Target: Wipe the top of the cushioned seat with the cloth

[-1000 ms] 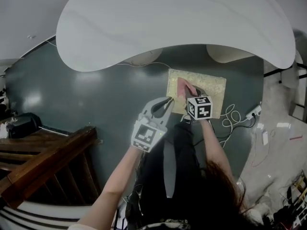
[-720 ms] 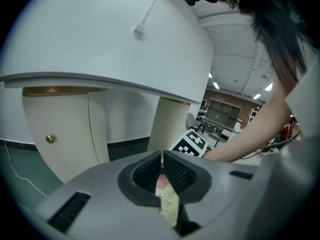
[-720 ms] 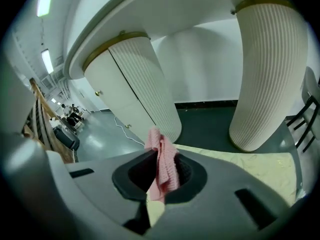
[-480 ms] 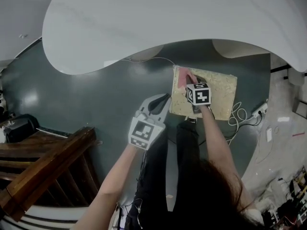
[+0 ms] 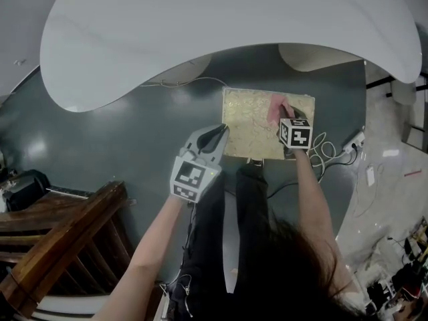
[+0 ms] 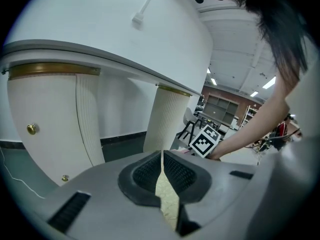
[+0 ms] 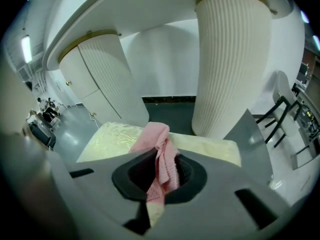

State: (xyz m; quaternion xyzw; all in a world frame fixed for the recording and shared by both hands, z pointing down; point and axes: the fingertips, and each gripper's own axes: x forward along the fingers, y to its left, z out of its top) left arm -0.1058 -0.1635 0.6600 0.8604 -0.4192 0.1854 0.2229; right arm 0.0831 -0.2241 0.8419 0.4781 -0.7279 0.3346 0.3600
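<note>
"Where's the cloth (image 5: 275,107)?"
"Pinched in the right claw (image 5: 286,120), down on the seat (image 5: 246,122), near its right side. The left claw (image 5: 218,134) is closed and empty, at the seat's left edge."
"And around?"
"White table (image 5: 200,32) beside it, dark floor (image 5: 100,139), cables (image 5: 324,154) to the right."

White tabletop (image 5: 221,32), 2 ribbed pedestals (image 7: 232,64), wooden rails (image 5: 60,239), floor cables (image 5: 326,151)

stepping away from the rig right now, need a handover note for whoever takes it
Right gripper: shut on the cloth, which rests on the seat top, right half.
Left gripper: shut, empty, by the seat's left edge.
Done: cloth is on the seat; how much is wiped can't be told.
Left: wipe the rest of the top.
</note>
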